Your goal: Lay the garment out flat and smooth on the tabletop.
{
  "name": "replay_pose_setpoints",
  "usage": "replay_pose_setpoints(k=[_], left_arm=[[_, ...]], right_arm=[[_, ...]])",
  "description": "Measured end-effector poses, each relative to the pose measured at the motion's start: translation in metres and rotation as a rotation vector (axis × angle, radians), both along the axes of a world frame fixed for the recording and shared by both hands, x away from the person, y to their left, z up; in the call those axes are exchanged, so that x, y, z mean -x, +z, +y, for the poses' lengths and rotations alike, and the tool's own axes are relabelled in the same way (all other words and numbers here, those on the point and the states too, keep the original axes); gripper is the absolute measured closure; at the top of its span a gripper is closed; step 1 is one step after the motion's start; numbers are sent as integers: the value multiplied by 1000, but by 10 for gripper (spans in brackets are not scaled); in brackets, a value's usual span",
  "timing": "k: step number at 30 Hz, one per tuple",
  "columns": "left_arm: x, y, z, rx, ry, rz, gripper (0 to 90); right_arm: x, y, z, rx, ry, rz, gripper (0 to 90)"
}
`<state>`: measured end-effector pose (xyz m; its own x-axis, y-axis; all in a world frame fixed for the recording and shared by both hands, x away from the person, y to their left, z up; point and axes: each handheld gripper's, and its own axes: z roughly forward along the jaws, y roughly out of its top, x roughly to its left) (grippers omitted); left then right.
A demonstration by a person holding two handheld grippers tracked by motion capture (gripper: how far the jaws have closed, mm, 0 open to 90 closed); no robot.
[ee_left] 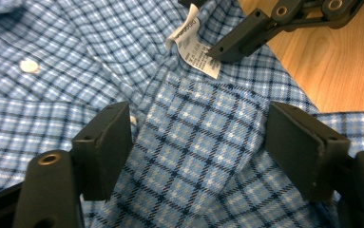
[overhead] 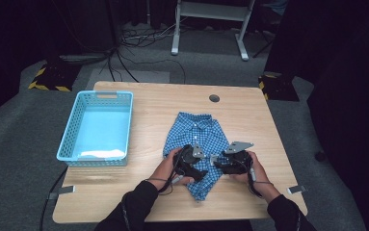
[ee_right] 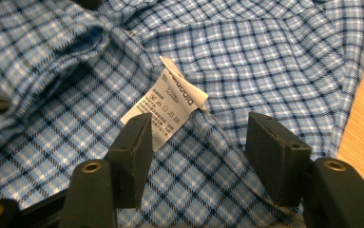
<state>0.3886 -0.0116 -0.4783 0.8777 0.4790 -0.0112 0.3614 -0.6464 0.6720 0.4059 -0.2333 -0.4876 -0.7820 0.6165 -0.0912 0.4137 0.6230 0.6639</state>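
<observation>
A blue basket (overhead: 97, 126) sits at the left of the surface (overhead: 249, 113), not yet used. The checked shirt (overhead: 195, 137) lies in the middle, partly folded. Left tongs (overhead: 195, 162) and right tongs (overhead: 219, 161) hover over it, both apart, holding nothing. More folding is left.

Wooden table (overhead: 249, 110): checked shirt (overhead: 194, 132) centre, blue basket (overhead: 71, 126) left.

The print on the white label (ee_right: 167, 111) stays too small to read — one jaw covers its lower corner. The shirt (overhead: 196, 139) runs off every edge in both gripper views, and hands hide its lower middle from above.
</observation>
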Motion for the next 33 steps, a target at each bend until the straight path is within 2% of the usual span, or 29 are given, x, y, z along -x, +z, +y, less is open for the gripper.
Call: replay_pose_setpoints(k=[6, 9, 12, 13, 16, 17, 23, 33], left_arm=[[-2, -3, -1, -6, -5, 23, 333], [-3, -4, -1, -11, -21, 25, 430], [-1, -2, -1, -34, -38, 10, 573], [0, -2, -1, -44, -46, -2, 637], [6, 3, -1, -92, -57, -53, 756], [7, 4, 0, -96, -57, -60, 782], [17, 17, 17, -80, -66, -86, 831], [39, 30, 50, -67, -78, -103, 836]], right_arm=[[0, 0, 0, -3, -1, 0, 425], [1, 0, 0, -2, -2, -3, 426], [1, 0, 0, -1, -3, -7, 427], [1, 0, 0, -1, -2, -9, 427], [1, -1, -1, -7, -1, -9, 427], [1, -1, -1, -11, -1, -7, 427], [2, -1, -2, -11, 3, -10, 428], [1, -1, -2, -18, -2, 1, 426]])
